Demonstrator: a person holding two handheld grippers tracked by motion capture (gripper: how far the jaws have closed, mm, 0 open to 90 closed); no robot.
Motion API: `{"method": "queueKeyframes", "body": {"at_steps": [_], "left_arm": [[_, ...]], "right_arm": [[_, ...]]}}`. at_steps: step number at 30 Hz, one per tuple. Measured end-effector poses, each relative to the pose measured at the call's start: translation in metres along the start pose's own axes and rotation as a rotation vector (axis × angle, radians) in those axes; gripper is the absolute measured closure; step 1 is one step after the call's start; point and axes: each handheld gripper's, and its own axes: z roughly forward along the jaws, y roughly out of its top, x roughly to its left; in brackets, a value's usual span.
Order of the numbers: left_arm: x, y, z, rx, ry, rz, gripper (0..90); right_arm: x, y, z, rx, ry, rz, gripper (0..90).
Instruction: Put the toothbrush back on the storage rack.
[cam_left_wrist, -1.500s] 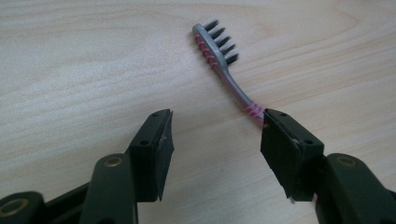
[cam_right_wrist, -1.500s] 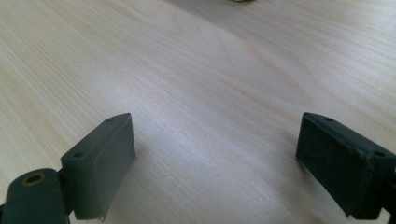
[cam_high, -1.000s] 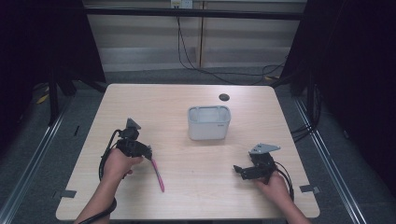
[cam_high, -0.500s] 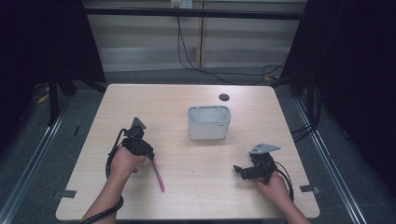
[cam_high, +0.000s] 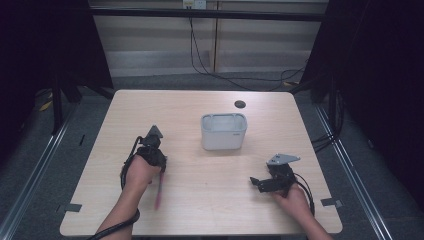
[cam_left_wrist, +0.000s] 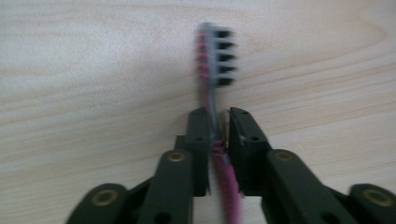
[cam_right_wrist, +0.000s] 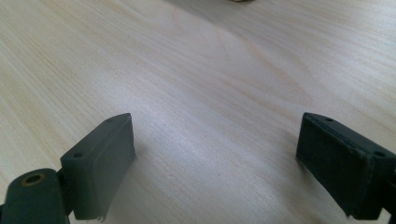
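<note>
Down near the worktop's left front, the left gripper has just been closing its jaws, and they now pinch the neck of a pink toothbrush, the thing lying between them. In the left gripper view the grey bristled head sticks out past the jaw tips, bristles turned to one side, while the pink handle runs back between the jaws. From the high view the left gripper sits at the left of the worktop, and the toothbrush trails from it toward the front edge; it is blurred there, so whether its far end rests on the wood is hard to say. The right gripper has its jaws spread wide over bare wood, grasping nothing; in the high view it is near the right front corner. A white tub stands mid-worktop, well apart from both.
</note>
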Motion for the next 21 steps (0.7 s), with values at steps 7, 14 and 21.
{"method": "queueKeyframes", "body": {"at_steps": [7,14,21], "left_arm": [[-0.0026,0.0014,0.0000,0.013,0.009,0.059,84.1],[-0.0029,0.0026,0.0005,-0.007,0.012,0.103,84.4],[-0.0034,0.0038,-0.0037,-0.025,-0.010,0.105,84.5]], "right_arm": [[0.0000,0.0000,0.0000,0.000,0.000,0.000,10.7],[0.0000,0.0000,0.0000,0.000,0.000,0.000,10.8],[0.0000,0.0000,0.0000,0.000,0.000,0.000,10.7]]}}
